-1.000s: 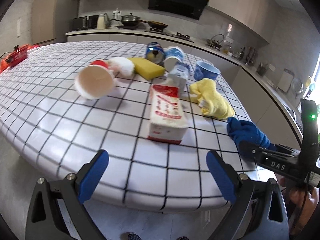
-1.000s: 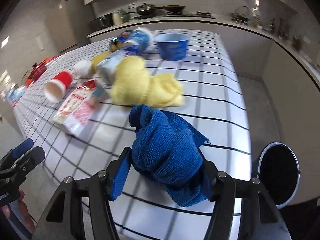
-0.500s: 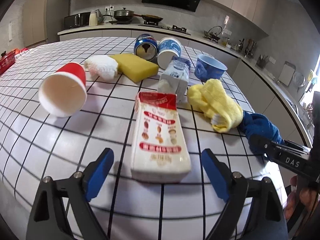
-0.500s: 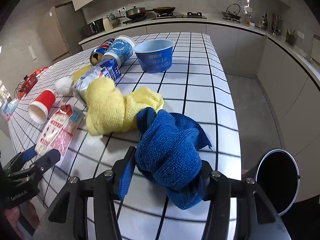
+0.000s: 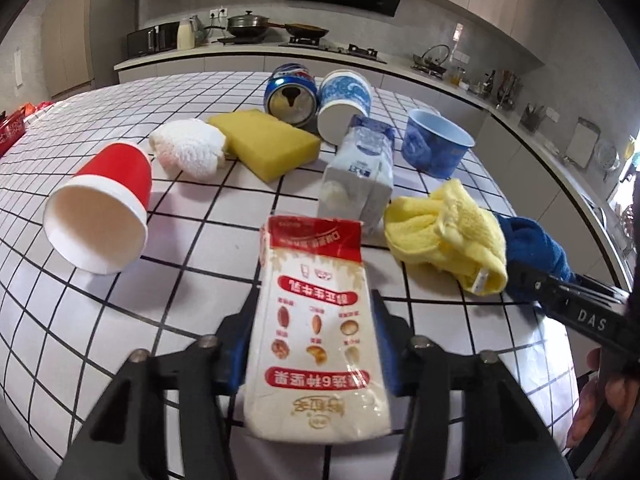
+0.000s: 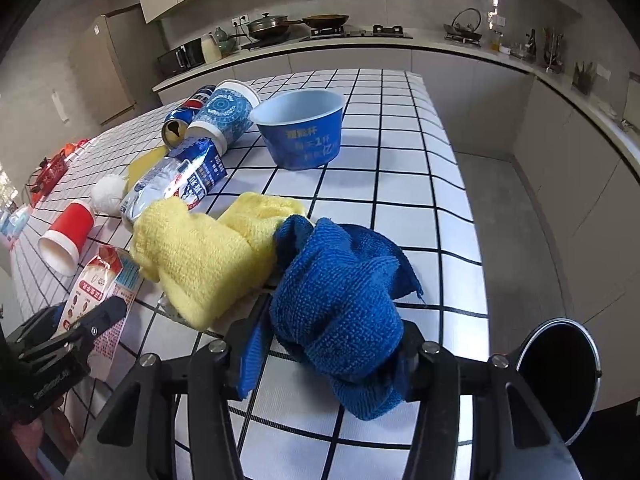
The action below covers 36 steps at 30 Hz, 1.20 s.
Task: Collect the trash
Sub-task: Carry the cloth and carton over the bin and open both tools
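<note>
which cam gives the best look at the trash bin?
Right wrist. The black round trash bin sits on the floor past the table edge, at lower right, with its dark opening and rim showing; the right gripper frame hides part of it. The left wrist view doesn't show the bin.

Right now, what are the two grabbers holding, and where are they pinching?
The left gripper has just been closing on the white-and-red snack bag, squeezing its sides near the bottom. The right gripper has been closing too, squeezing the bunched middle of the blue cloth.
</note>
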Available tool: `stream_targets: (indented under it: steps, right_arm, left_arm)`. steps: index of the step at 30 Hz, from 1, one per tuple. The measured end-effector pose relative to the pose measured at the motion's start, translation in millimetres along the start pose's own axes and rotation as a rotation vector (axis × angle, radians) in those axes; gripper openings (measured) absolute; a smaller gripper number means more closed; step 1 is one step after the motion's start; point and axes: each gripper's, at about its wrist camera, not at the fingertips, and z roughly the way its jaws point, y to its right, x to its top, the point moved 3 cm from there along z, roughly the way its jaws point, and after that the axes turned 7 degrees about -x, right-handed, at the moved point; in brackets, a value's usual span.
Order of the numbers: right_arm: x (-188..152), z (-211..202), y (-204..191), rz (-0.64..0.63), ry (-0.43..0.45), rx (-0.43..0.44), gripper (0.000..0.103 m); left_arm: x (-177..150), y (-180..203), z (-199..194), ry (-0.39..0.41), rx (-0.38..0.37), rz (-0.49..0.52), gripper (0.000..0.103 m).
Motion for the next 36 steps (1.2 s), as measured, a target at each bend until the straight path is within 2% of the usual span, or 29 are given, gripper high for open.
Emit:
stream_targets:
  steps: [3, 11, 19, 29, 36]
  right_arm:
    - [-0.8, -3.7, -1.9, -0.016, 0.003, 0.029, 0.038]
    - [-8.6, -35.6, 3.6, -0.016, 0.046, 0.051, 0.038]
    - [-21.1, -85.6, 22.6, -0.016, 0.102, 0.055, 0.038]
    - [-44.8, -129.7, 82.9, 0.049, 0.138, -0.002, 0.038]
    - [-62.2, -150.8, 139.3, 0.116, 0.145, -0.067, 0.038]
  left_arm:
    - [-1.3, 1.4, -7.3, 0.015, -0.01, 0.002, 0.051]
    - [0.8, 23.4, -36.6, 0.055, -0.028, 0.023, 0.051]
    - [-1.0, 53.6, -54.8, 0.07, -0.065, 0.051, 0.051]
    - [-5.0, 115.2, -53.0, 0.061, -0.146, 0.123, 0.051]
    - [-4.6, 168.4, -43.8, 0.051, -0.214, 0.186, 0.051]
